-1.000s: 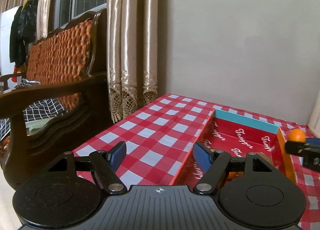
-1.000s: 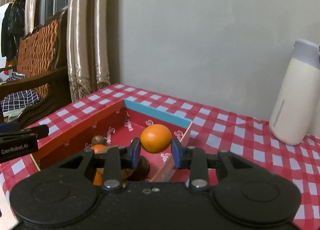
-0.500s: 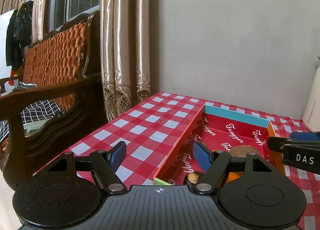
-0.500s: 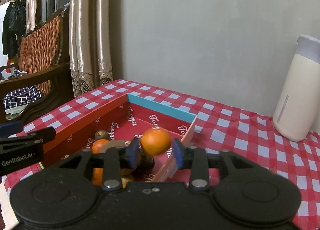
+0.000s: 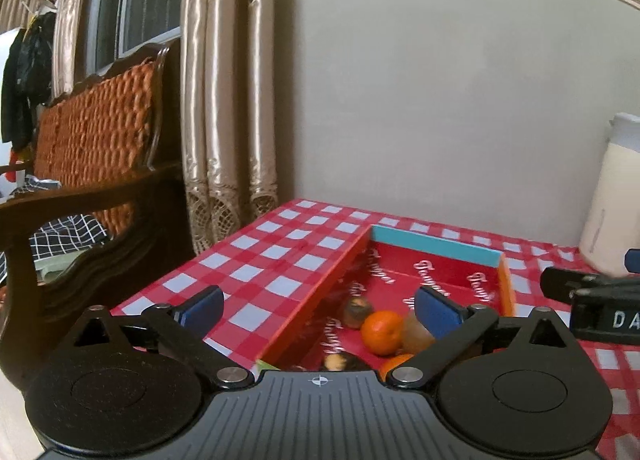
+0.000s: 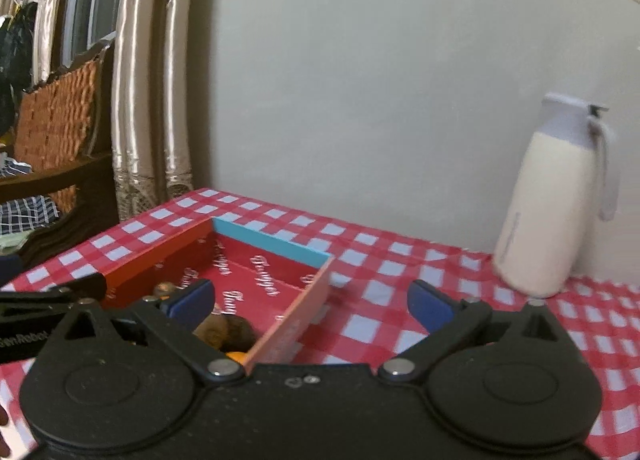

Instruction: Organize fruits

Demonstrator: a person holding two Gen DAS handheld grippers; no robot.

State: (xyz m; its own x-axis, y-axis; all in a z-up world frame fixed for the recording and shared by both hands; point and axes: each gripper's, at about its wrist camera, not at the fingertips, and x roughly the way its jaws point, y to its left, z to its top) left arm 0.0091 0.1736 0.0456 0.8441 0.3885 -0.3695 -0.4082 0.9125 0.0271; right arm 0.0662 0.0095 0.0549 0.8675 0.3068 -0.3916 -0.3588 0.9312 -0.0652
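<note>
A red cardboard box [image 5: 436, 251] with a teal far wall sits on the checked table; it also shows in the right wrist view [image 6: 272, 240]. Inside lie an orange [image 5: 382, 332], a second orange [image 5: 394, 364] partly hidden, brown kiwis [image 5: 416, 334] and dark fruits [image 5: 357, 310]. My left gripper [image 5: 318, 306] is open and empty over the box's near left corner. My right gripper [image 6: 310, 300] is open and empty above the box's right wall; kiwis [image 6: 224, 330] show below it.
A cream bottle [image 6: 548, 212] with a grey lid stands at the back right of the table. A wooden bench [image 5: 92, 164] with orange cushions is beyond the table's left edge. Curtains [image 5: 224, 100] and a wall stand behind.
My right gripper opened and let go of the orange, which now lies in the box. The right gripper then swung right. The left gripper shifted so more of the box shows.
</note>
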